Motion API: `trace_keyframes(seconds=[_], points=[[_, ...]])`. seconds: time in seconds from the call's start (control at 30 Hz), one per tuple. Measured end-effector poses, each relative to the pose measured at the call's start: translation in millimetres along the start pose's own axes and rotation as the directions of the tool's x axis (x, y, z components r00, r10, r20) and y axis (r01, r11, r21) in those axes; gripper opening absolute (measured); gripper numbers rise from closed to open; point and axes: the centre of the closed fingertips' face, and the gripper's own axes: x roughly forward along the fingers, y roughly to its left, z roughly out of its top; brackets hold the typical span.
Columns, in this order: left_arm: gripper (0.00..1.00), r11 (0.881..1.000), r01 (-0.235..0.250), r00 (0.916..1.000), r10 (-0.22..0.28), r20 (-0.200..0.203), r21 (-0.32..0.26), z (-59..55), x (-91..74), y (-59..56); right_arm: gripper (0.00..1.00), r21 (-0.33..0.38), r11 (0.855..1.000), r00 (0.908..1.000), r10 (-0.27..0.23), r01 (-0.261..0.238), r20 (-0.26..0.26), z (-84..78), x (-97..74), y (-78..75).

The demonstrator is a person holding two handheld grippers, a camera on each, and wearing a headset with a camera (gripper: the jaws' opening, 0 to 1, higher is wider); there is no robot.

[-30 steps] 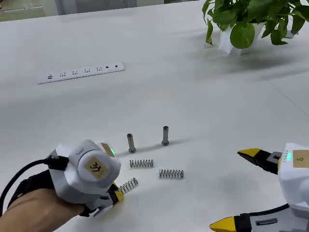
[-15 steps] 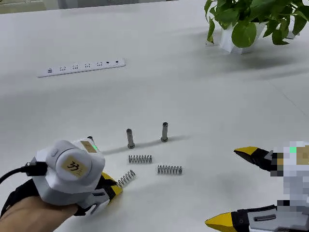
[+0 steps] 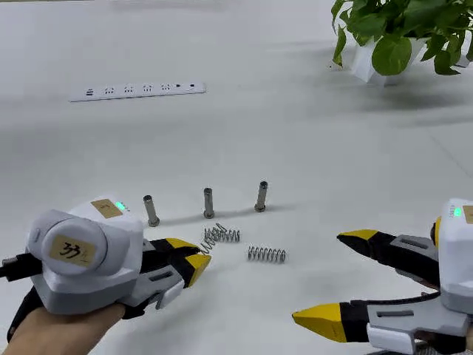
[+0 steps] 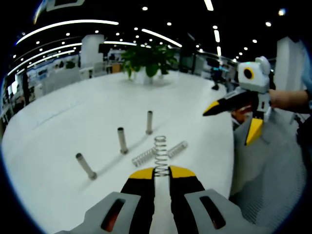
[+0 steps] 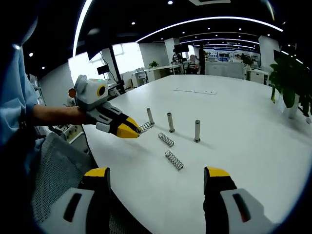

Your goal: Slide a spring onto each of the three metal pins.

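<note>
The left claw [image 3: 194,260] pinches one spring [image 4: 160,153] by its end above the white tabletop [image 3: 295,133]. Three metal pins [image 3: 209,203] stand upright at its twelve o'clock, with two loose springs [image 3: 266,254] at their six o'clock. The right claw [image 3: 332,277], at three o'clock, is spread wide.
</note>
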Motion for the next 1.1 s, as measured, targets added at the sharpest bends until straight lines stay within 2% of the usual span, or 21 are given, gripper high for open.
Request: trace_keyframes(seconds=[0.1, 0.2, 0.23, 0.3, 0.4, 0.6, 0.67, 0.87, 0.93, 1.1], points=[[0.10, 0.999, 0.020, 0.9989, -0.019, 0.043, -0.037, 4.8, -0.5, -7.7, 0.79, 0.043, 0.999, 0.9988, 0.030, -0.031, 0.039, 10.6, 6.8, 6.8], [0.10, 0.998, 0.060, 0.9958, -0.057, 0.072, -0.038, 6.7, -1.2, -19.3, 0.71, 0.090, 0.993, 0.9943, 0.072, -0.079, 0.078, 22.3, 12.9, 14.4], [0.10, 0.996, 0.085, 0.9921, -0.081, 0.096, -0.037, 9.2, -1.5, -25.1, 0.68, 0.114, 0.988, 0.9901, 0.094, -0.106, 0.104, 28.7, 15.3, 17.8], [0.10, 0.992, 0.116, 0.9880, -0.111, 0.107, -0.045, 10.4, -1.8, -31.7, 0.62, 0.145, 0.980, 0.9833, 0.116, -0.137, 0.140, 37.0, 17.6, 22.5], [0.10, 0.989, 0.144, 0.9828, -0.140, 0.121, -0.027, 12.3, -2.6, -40.4, 0.55, 0.194, 0.962, 0.9707, 0.156, -0.192, 0.183, 46.1, 20.5, 27.7], [0.10, 0.980, 0.199, 0.9663, -0.198, 0.165, 0.010, 19.8, -5.8, -51.2, 0.37, 0.181, 0.958, 0.9649, 0.188, -0.221, 0.184, 50.5, 21.6, 34.0], [0.10, 0.977, 0.209, 0.9617, -0.215, 0.170, 0.051, 21.4, -6.8, -53.4, 0.34, 0.183, 0.954, 0.9621, 0.203, -0.236, 0.182, 49.9, 22.4, 36.7], [0.10, 0.970, 0.218, 0.9582, -0.233, 0.165, 0.105, 20.7, -9.5, -54.6, 0.27, 0.200, 0.943, 0.9542, 0.229, -0.267, 0.192, 50.4, 22.3, 42.9], [0.10, 0.965, 0.225, 0.9561, -0.245, 0.160, 0.136, 19.4, -10.9, -56.6, 0.26, 0.209, 0.940, 0.9528, 0.230, -0.270, 0.198, 50.6, 22.1, 41.8], [0.10, 0.959, 0.234, 0.9552, -0.257, 0.147, 0.157, 16.4, -11.3, -59.2, 0.19, 0.215, 0.935, 0.9500, 0.241, -0.282, 0.198, 49.7, 21.9, 41.9]])
